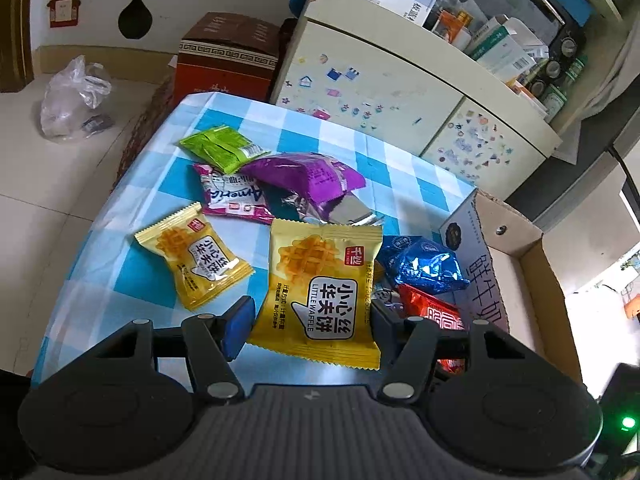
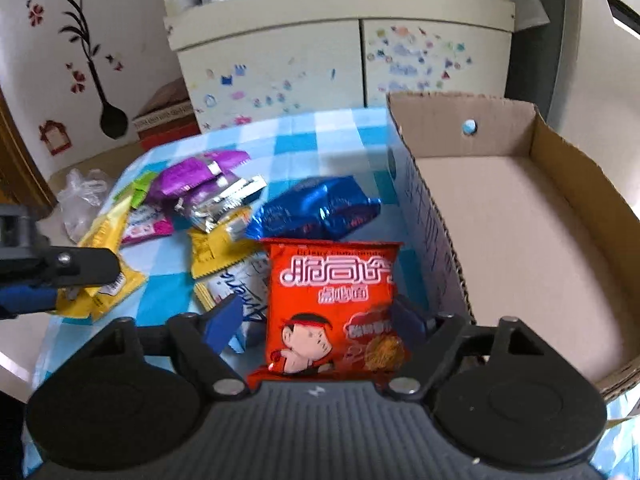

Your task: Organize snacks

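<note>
On the blue-and-white checked tablecloth [image 1: 132, 248], beside an open cardboard box [image 2: 520, 216]:

Left gripper [image 1: 312, 320]: a yellow waffle packet [image 1: 320, 292] stands between its fingers; the blue pad of one finger [image 1: 238, 330] sits just beside the packet's edge, the other finger is mostly hidden behind it, so I cannot tell whether it is clamped or merely bracketing the packet.

Waffle packet writing: "LITTLE WAFFLE" in Latin letters, large Chinese characters 小心丝华夫饼, a small red brand square near the top.

Right gripper [image 2: 316, 320]: a red noodle-snack packet [image 2: 332, 304] stands upright between its fingers; contact on either side is not clear, so its grip too cannot be told.

Red packet writing: large white Chinese characters across the top, a cartoon boy with a red headband below; the characters are too stylised to read surely.

Second waffle packet [image 1: 196, 256]: same yellow design, smaller in view, flat on the cloth left of the held one.

Pink-and-white packet [image 1: 232, 196]: script reading "Ameri…", partly under the purple one.

Purple packet [image 1: 308, 178]: torn open, silver lining showing.

Green packet [image 1: 220, 148]: farthest on the cloth, barcode at one end.

Blue foil packets [image 2: 316, 212]: lying next to the box wall, behind the red packet.

Box: bare brown interior, printed blue outer wall with Chinese characters including 鲜牛.

Beyond the table: a cream cabinet [image 2: 280, 76] covered in small stickers, a red-brown carton [image 1: 228, 56], a clear plastic bag [image 1: 76, 96] on the floor.
</note>
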{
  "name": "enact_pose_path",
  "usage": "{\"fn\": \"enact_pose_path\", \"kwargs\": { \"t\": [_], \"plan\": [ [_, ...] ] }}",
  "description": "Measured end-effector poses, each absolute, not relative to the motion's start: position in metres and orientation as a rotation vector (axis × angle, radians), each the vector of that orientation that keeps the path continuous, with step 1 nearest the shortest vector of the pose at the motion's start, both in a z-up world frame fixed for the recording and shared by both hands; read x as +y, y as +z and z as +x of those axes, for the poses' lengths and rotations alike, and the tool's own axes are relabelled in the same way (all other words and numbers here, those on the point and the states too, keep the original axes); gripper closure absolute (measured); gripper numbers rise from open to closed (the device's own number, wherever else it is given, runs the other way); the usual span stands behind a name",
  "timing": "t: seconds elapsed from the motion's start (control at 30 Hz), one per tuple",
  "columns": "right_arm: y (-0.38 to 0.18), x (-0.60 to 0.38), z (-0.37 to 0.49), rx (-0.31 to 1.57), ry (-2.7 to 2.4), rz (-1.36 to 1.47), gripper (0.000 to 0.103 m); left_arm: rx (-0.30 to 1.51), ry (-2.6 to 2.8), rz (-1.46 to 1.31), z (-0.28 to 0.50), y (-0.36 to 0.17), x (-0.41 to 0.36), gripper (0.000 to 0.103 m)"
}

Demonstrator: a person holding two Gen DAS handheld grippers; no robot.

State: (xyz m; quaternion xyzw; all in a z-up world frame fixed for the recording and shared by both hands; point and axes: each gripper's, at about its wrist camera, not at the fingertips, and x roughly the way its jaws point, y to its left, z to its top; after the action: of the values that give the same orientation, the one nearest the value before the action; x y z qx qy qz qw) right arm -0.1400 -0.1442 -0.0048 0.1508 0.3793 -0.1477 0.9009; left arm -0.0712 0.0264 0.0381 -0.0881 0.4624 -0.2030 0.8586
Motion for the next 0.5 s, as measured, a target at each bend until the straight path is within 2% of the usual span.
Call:
{"fn": "enact_pose_path", "kwargs": {
  "t": [0.07, 0.13, 0.2, 0.23, 0.27, 0.3, 0.37, 0.5],
  "plan": [
    [-0.008, -0.141, -0.138, 0.798, -0.334, 0.291, 0.015, 0.971, -0.426, -0.185, -0.071, 0.038, 0.026, 0.036],
    [-0.01, -0.138, -0.135, 0.799, -0.325, 0.289, 0.007, 0.973, -0.423, -0.186, -0.071, 0.037, 0.026, 0.036],
    [-0.012, -0.136, -0.133, 0.803, -0.323, 0.277, 0.006, 0.976, -0.423, -0.185, -0.071, 0.036, 0.026, 0.036],
    [-0.013, -0.134, -0.132, 0.807, -0.315, 0.267, 0.009, 0.976, -0.422, -0.184, -0.071, 0.036, 0.026, 0.036],
    [-0.012, -0.133, -0.133, 0.803, -0.302, 0.264, 0.021, 0.975, -0.421, -0.182, -0.071, 0.036, 0.026, 0.036],
    [-0.011, -0.13, -0.134, 0.8, -0.301, 0.248, 0.026, 0.974, -0.419, -0.182, -0.071, 0.036, 0.026, 0.036],
    [-0.009, -0.128, -0.136, 0.792, -0.284, 0.229, 0.047, 0.969, -0.413, -0.179, -0.071, 0.036, 0.026, 0.036],
    [-0.003, -0.131, -0.141, 0.788, -0.182, 0.314, 0.049, 0.957, -0.394, -0.172, -0.071, 0.037, 0.028, 0.036]
  ]
}}
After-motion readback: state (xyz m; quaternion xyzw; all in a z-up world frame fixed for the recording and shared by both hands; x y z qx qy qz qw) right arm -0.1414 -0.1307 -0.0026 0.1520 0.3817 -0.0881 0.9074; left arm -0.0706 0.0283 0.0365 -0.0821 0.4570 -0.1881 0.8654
